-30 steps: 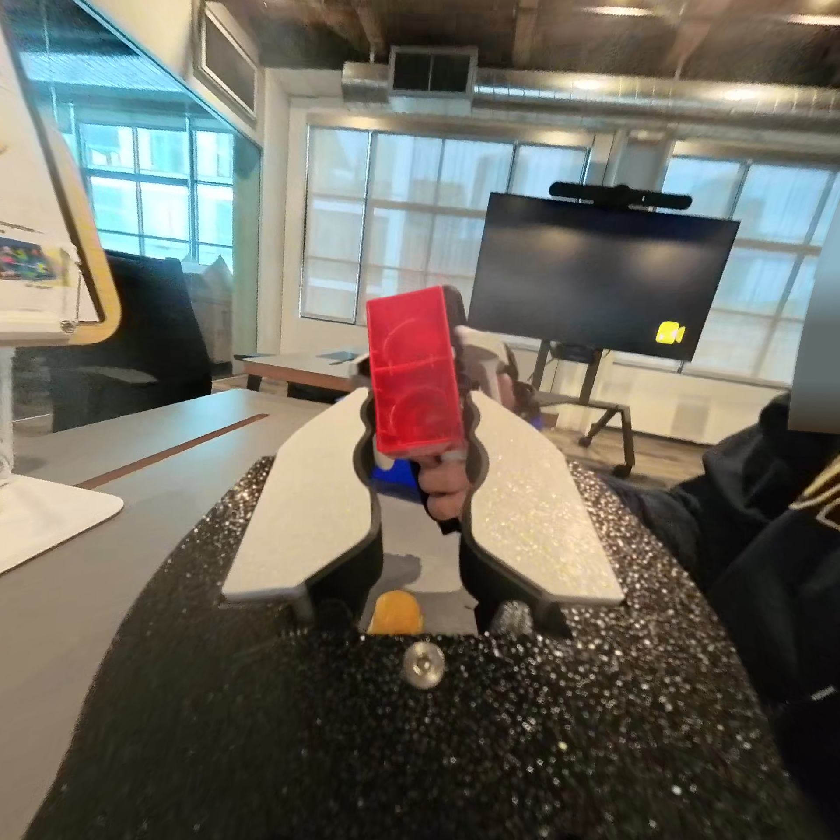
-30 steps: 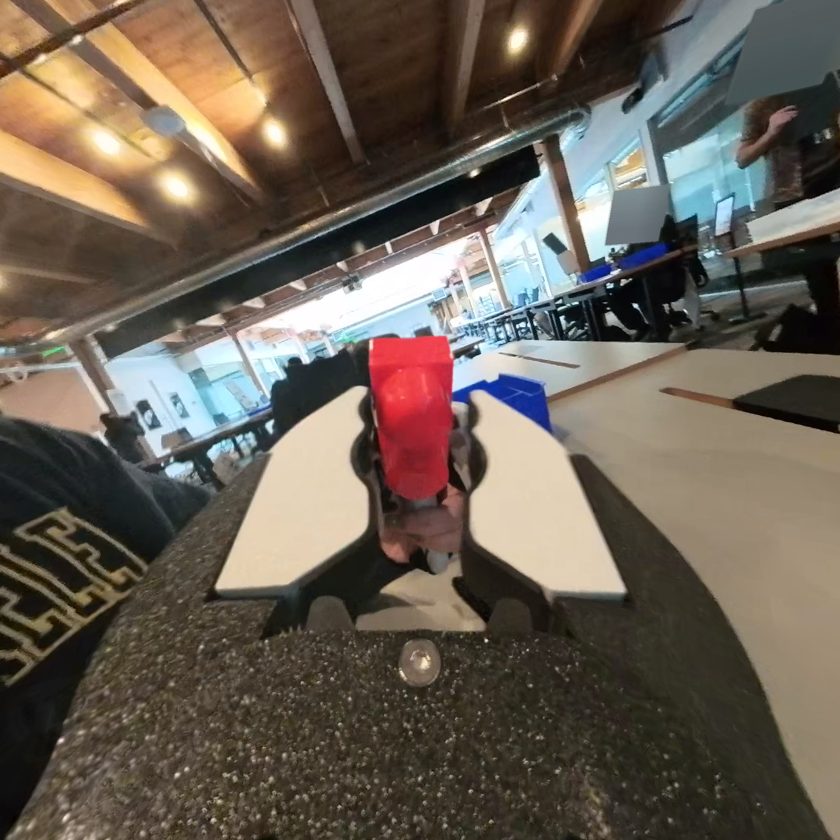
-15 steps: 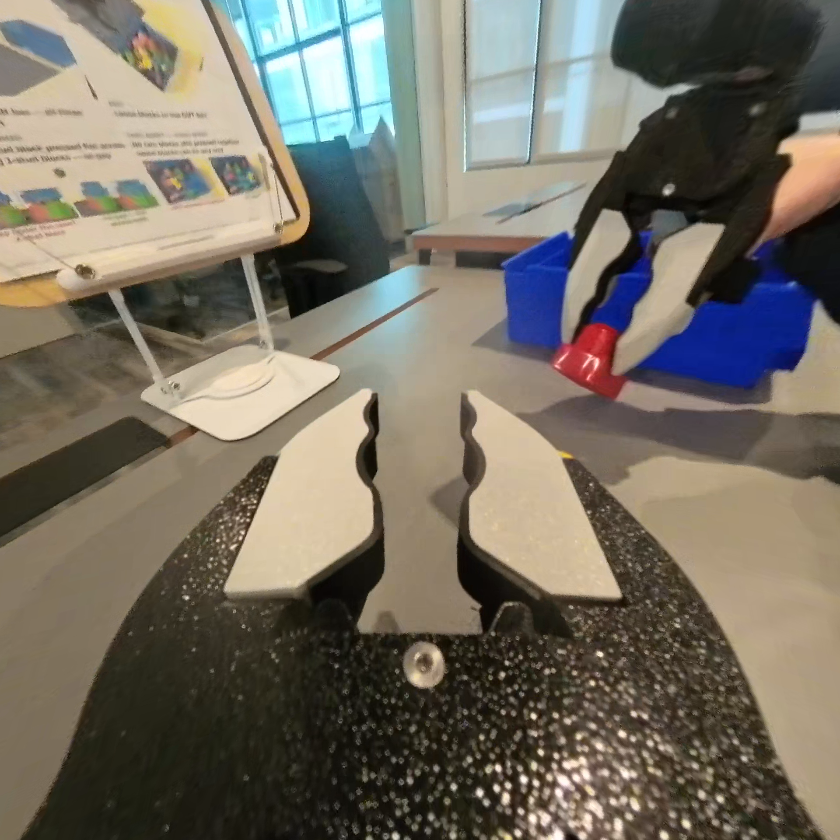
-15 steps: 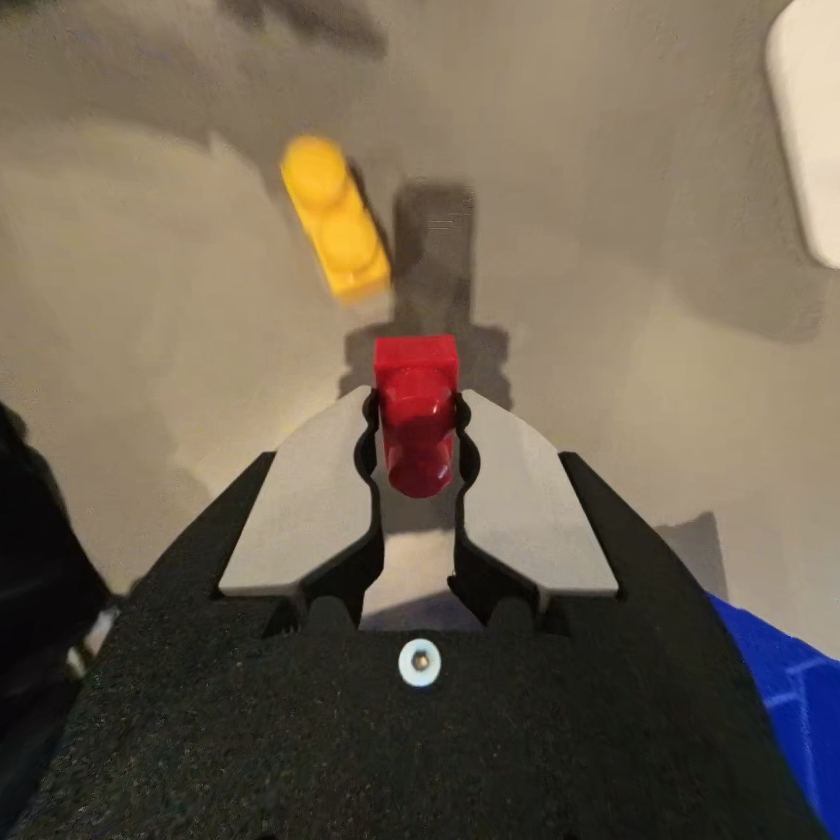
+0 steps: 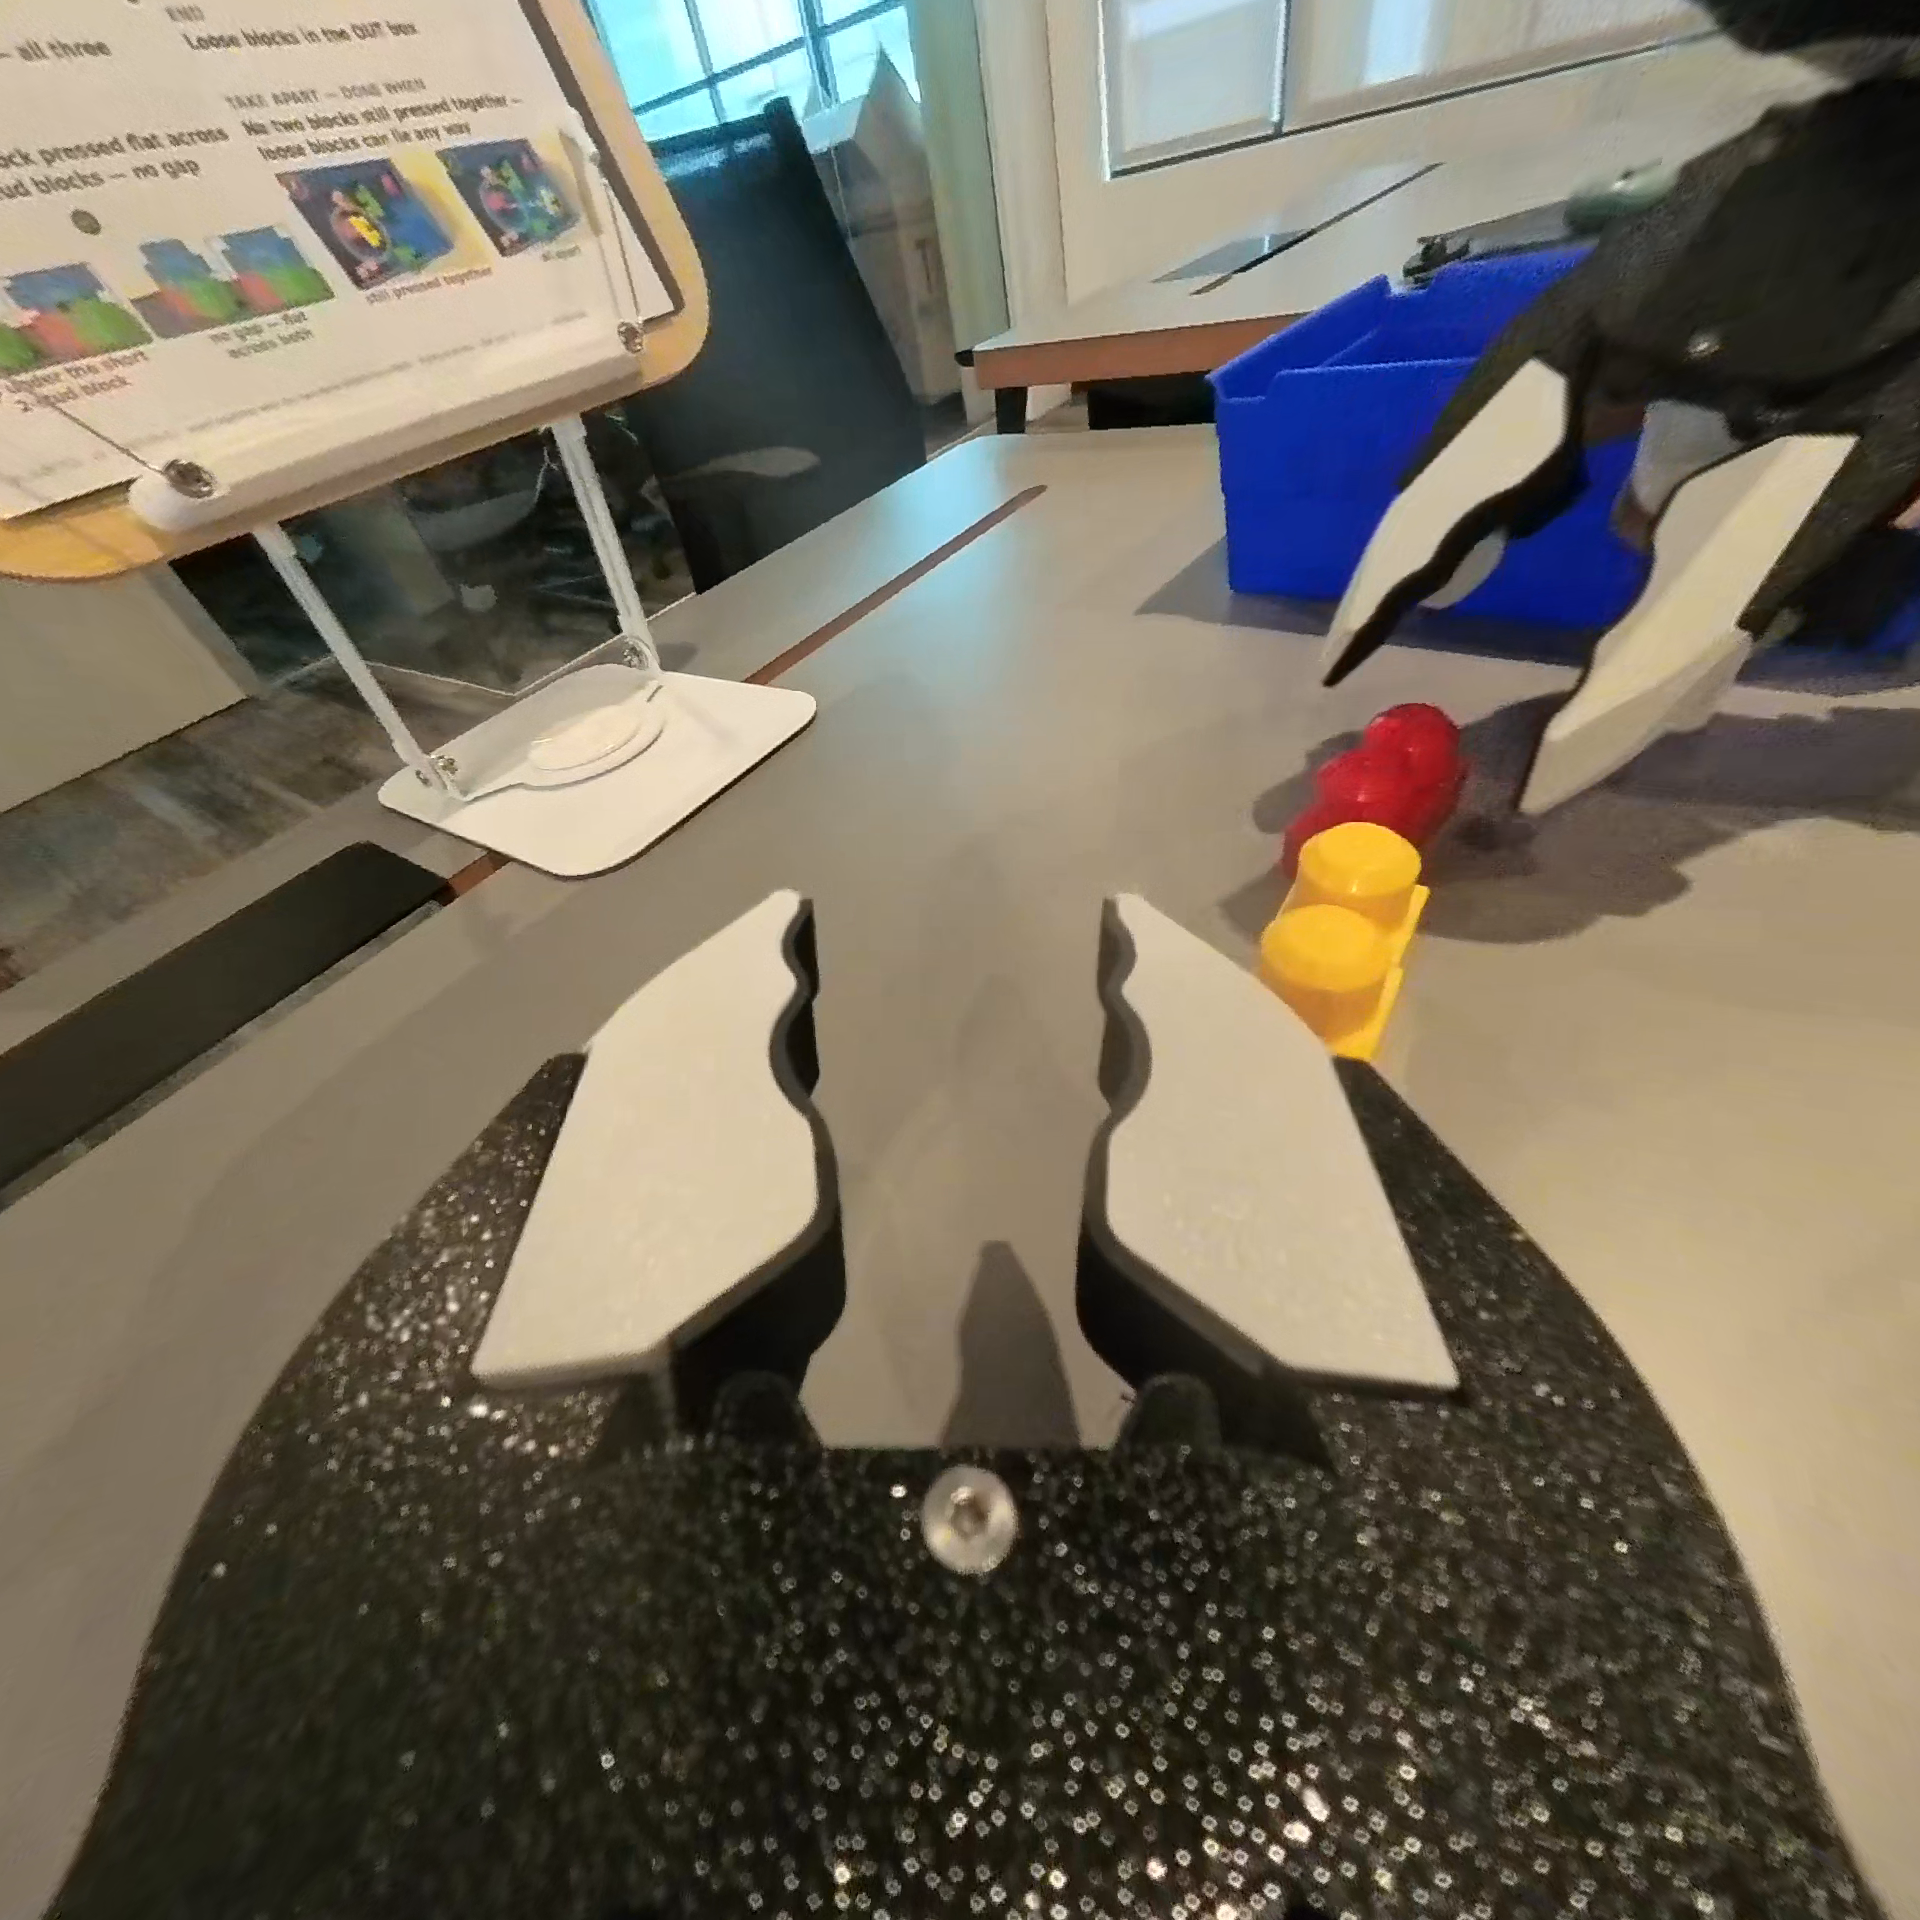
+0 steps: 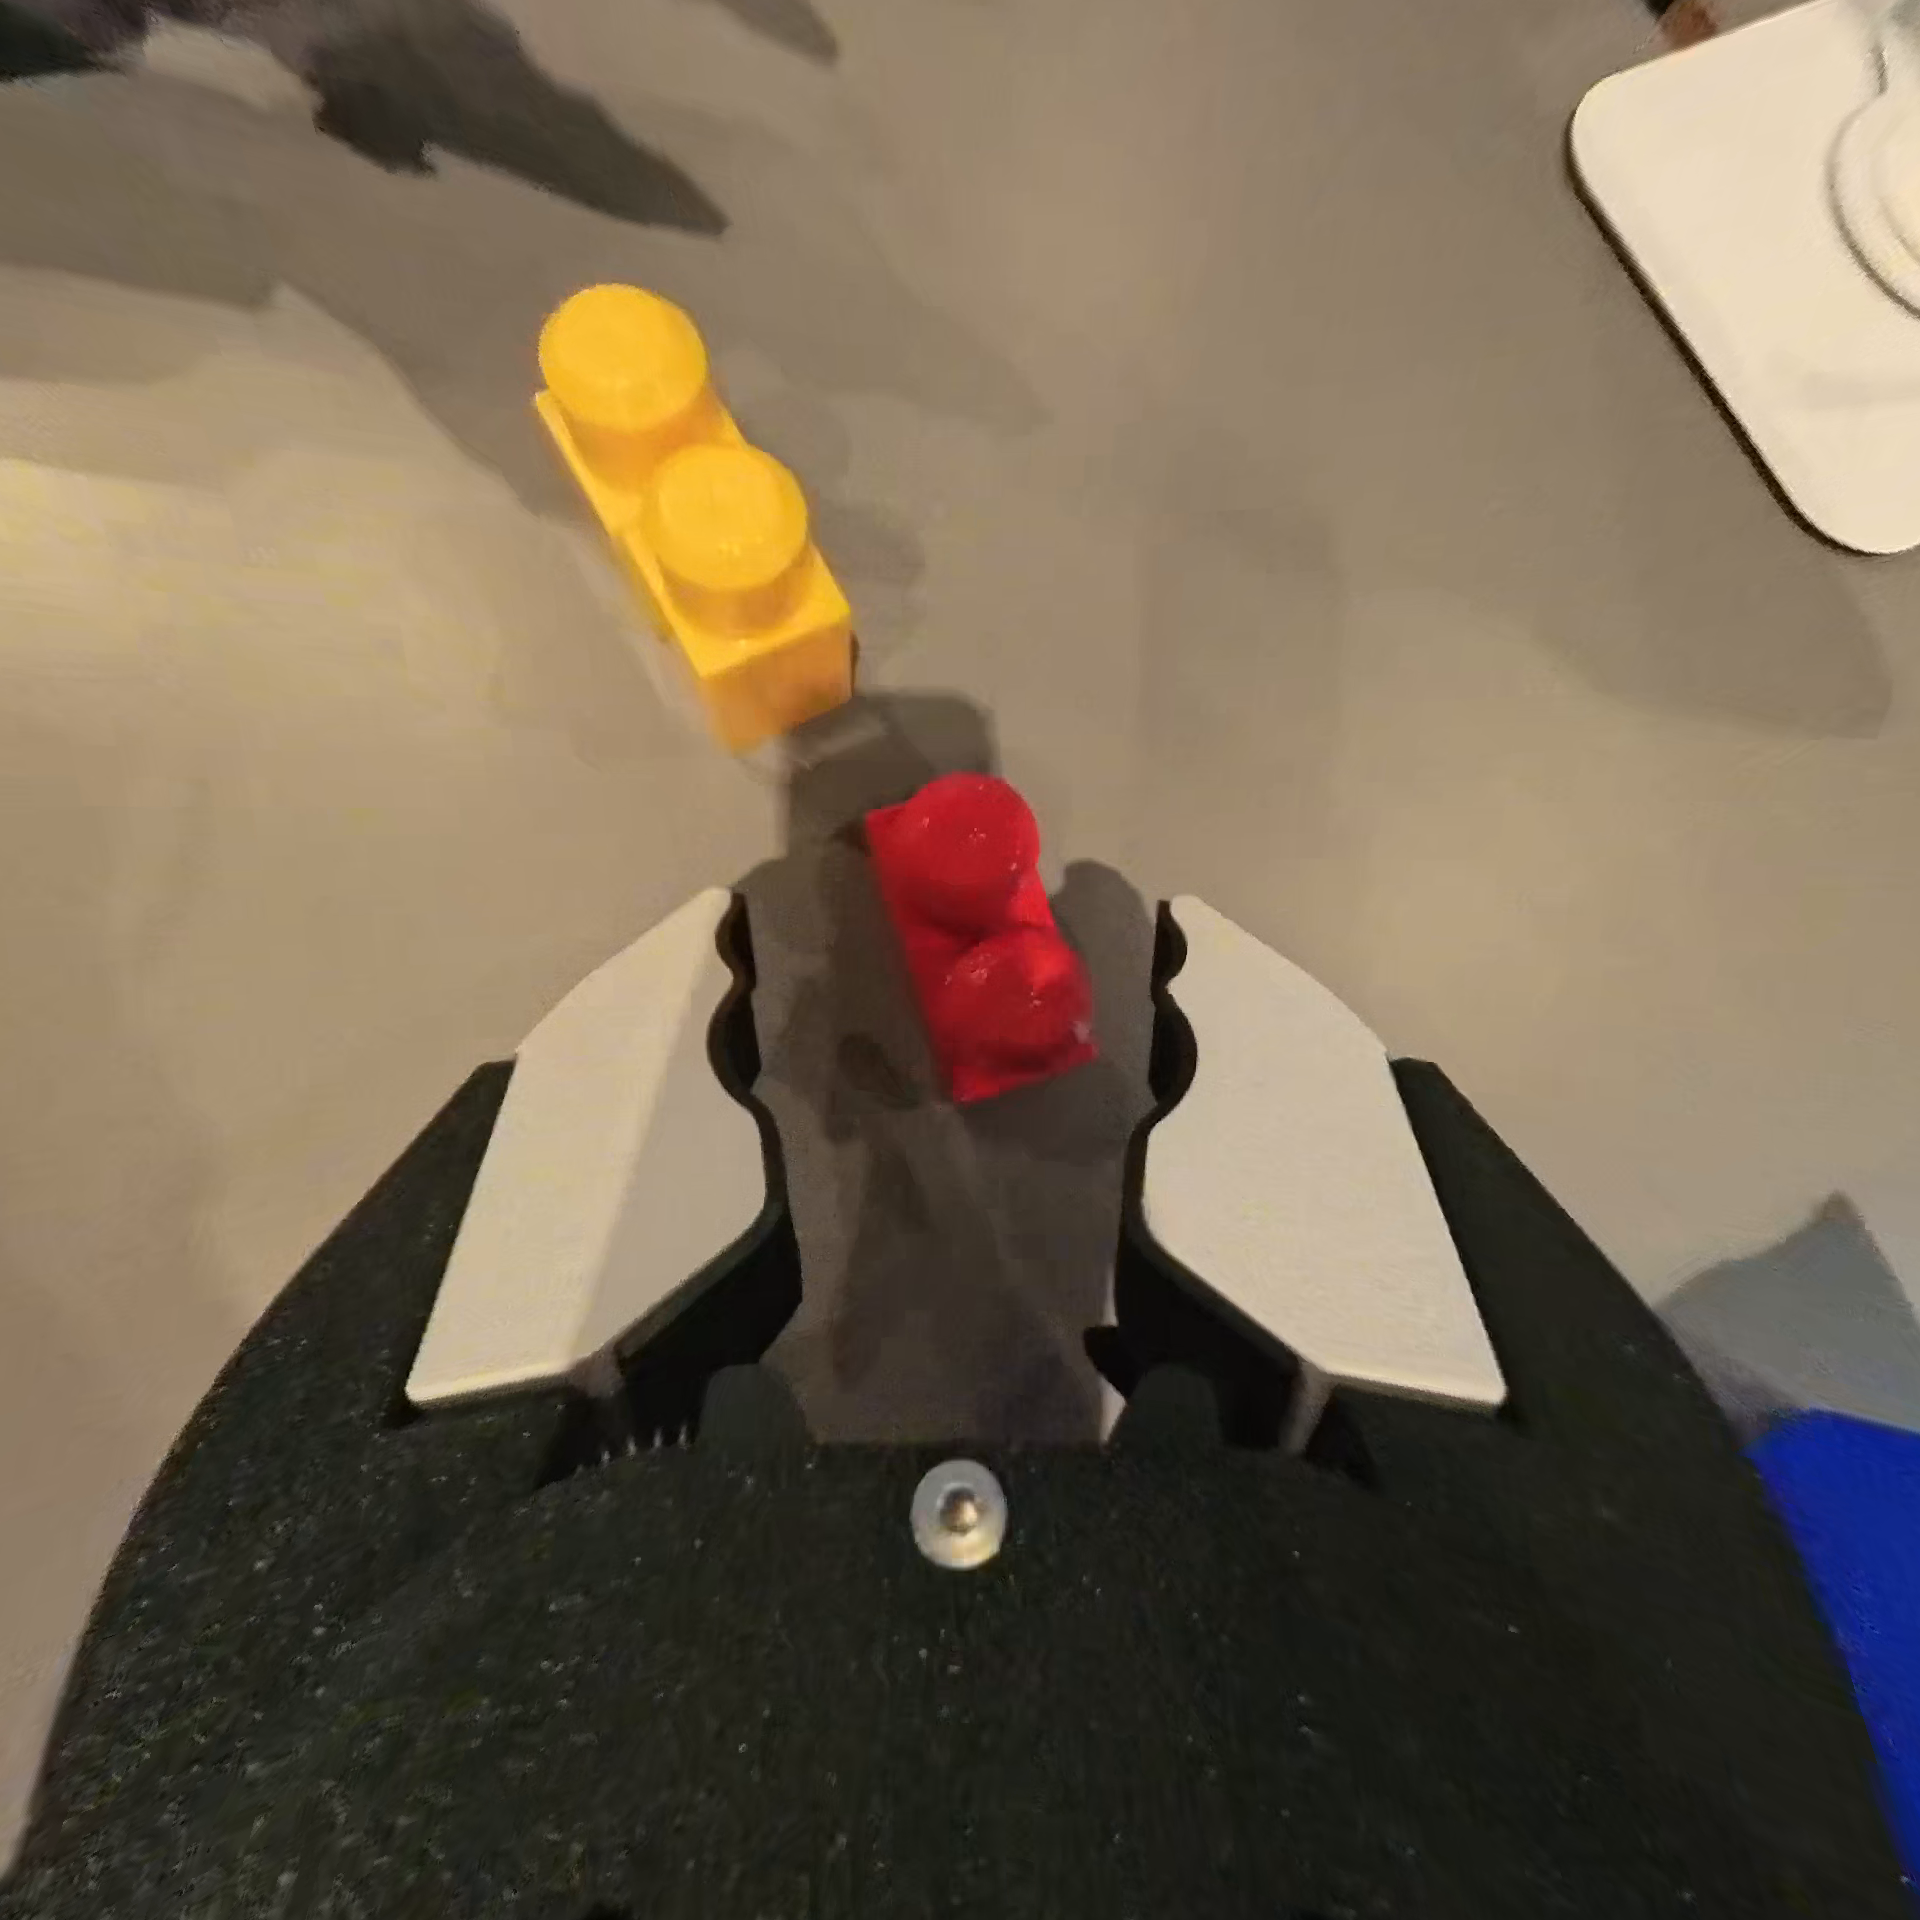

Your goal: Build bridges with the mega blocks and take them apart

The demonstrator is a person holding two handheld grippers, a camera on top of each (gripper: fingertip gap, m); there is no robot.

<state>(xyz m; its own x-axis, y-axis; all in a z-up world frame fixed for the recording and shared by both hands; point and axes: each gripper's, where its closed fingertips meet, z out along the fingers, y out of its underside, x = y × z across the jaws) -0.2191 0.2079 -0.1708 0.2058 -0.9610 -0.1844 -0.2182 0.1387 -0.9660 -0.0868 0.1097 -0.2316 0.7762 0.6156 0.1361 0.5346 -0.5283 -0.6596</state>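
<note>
Glossy plastic red block [image 6: 977,940] and yellow block [image 6: 691,509] sit on a smooth matt grey table [image 5: 987,665].

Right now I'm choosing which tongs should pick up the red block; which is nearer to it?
Right. The right tongs hang open directly over the red block; the left tongs sit open farther back, beyond the yellow block.
</note>
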